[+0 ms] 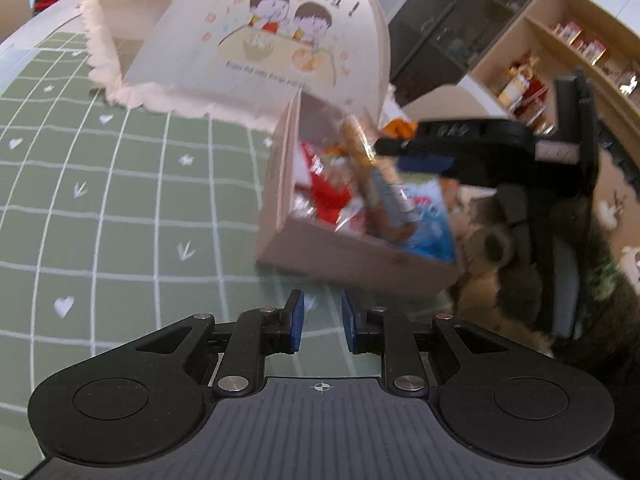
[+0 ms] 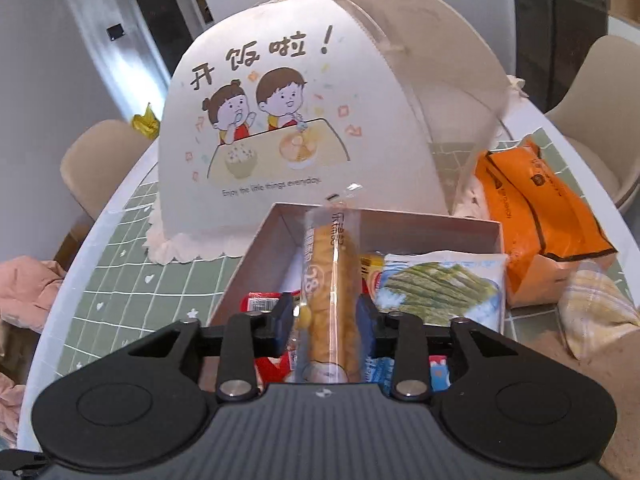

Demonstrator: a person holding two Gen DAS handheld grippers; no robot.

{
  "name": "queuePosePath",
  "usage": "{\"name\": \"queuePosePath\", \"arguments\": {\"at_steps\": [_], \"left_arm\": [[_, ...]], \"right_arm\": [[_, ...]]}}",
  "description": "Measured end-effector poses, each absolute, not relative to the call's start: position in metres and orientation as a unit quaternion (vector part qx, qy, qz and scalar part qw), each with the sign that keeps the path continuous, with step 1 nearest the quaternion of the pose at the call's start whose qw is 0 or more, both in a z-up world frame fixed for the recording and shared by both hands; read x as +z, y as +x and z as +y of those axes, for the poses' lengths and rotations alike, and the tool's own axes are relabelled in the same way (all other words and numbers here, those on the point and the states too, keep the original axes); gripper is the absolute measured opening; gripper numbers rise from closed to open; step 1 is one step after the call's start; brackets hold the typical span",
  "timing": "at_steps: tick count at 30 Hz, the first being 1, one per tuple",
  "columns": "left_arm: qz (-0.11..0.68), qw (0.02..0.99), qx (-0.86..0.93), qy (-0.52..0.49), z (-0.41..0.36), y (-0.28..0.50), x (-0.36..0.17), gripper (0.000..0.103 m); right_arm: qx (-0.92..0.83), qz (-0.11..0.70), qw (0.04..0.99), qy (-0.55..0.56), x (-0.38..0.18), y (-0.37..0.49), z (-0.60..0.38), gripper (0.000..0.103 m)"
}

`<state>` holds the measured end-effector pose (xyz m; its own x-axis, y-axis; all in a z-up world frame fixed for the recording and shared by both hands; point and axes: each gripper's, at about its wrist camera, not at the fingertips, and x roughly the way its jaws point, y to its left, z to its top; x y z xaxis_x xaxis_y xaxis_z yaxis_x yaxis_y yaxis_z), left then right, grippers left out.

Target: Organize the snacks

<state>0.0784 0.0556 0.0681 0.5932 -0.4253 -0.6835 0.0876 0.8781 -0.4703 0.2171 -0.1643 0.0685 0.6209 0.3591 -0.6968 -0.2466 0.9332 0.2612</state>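
A pale cardboard box (image 2: 400,224) (image 1: 352,260) stands on the green grid tablecloth and holds several snack packets. My right gripper (image 2: 326,320) is shut on a long clear-wrapped bread stick snack (image 2: 332,280) and holds it over the box. A blue packet with green sticks (image 2: 436,288) and red packets (image 2: 260,304) lie inside. In the left wrist view the right gripper (image 1: 452,144) hangs above the box with the snack (image 1: 360,148). My left gripper (image 1: 322,326) is open and empty, low over the cloth in front of the box.
A white domed food cover (image 2: 272,120) (image 1: 256,40) with a cartoon print stands behind the box. Orange bags (image 2: 532,208) and a yellow checked cloth (image 2: 596,304) lie to the right. Beige chairs ring the table. Shelves (image 1: 560,60) stand beyond.
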Motion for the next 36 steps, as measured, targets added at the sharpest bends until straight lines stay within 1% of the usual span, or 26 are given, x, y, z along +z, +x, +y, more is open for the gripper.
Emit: {"name": "queuePosePath", "arguments": {"at_steps": [2,4,7,9,11,16,21,22,23,25,26,27,29,30,31,34,36], "left_arm": [[0.433,0.873,-0.141,-0.175,0.053,0.072,0.063,0.023],[0.440,0.879,-0.132,-0.131,0.046,0.067,0.057,0.023],[0.443,0.884,-0.117,-0.087,0.038,0.056,0.050,0.024],[0.438,0.890,-0.101,-0.070,0.037,0.048,0.047,0.024],[0.435,0.894,-0.084,-0.069,0.039,0.042,0.043,0.024],[0.436,0.895,-0.062,-0.072,0.035,0.036,0.029,0.024],[0.398,0.914,-0.057,-0.060,0.020,0.020,0.020,0.025],[0.388,0.919,-0.058,-0.045,0.013,0.016,0.018,0.028],[0.379,0.923,-0.059,-0.032,0.007,0.014,0.017,0.030],[0.362,0.930,-0.066,-0.007,-0.004,0.011,0.014,0.044],[0.358,0.931,-0.069,0.001,-0.009,0.011,0.012,0.048],[0.354,0.933,-0.072,0.009,-0.013,0.011,0.011,0.054],[0.345,0.936,-0.069,0.018,-0.019,0.011,0.009,0.054],[0.340,0.938,-0.066,0.020,-0.021,0.010,0.007,0.054],[0.334,0.940,-0.062,0.021,-0.022,0.009,0.006,0.054],[0.328,0.943,-0.056,0.021,-0.024,0.010,0.005,0.055],[0.327,0.943,-0.054,0.019,-0.024,0.012,0.004,0.055]], "right_arm": [[0.165,0.386,0.903,0.087,0.074,0.205,-0.173,0.050],[0.158,0.370,0.912,0.086,0.080,0.188,-0.180,0.053],[0.140,0.347,0.926,0.051,0.086,0.153,-0.188,0.053],[0.134,0.336,0.932,0.023,0.084,0.124,-0.189,0.058],[0.130,0.333,0.934,0.005,0.076,0.098,-0.190,0.066],[0.116,0.369,0.922,-0.009,0.031,0.053,-0.184,0.067],[0.109,0.399,0.910,-0.002,-0.004,0.041,-0.179,0.067],[0.109,0.405,0.908,0.002,-0.009,0.041,-0.179,0.067],[0.110,0.409,0.906,0.004,-0.014,0.041,-0.179,0.069],[0.105,0.393,0.913,-0.014,-0.016,0.037,-0.176,0.072],[0.102,0.393,0.914,-0.028,-0.017,0.038,-0.173,0.076],[0.097,0.388,0.916,-0.039,-0.018,0.038,-0.172,0.080],[0.068,0.382,0.921,-0.038,-0.020,0.038,-0.175,0.091],[0.055,0.381,0.923,-0.026,-0.022,0.039,-0.179,0.094],[0.048,0.382,0.923,-0.012,-0.024,0.041,-0.183,0.100],[0.042,0.369,0.928,-0.002,-0.029,0.040,-0.191,0.103],[0.048,0.362,0.931,-0.006,-0.030,0.039,-0.193,0.103]]}}
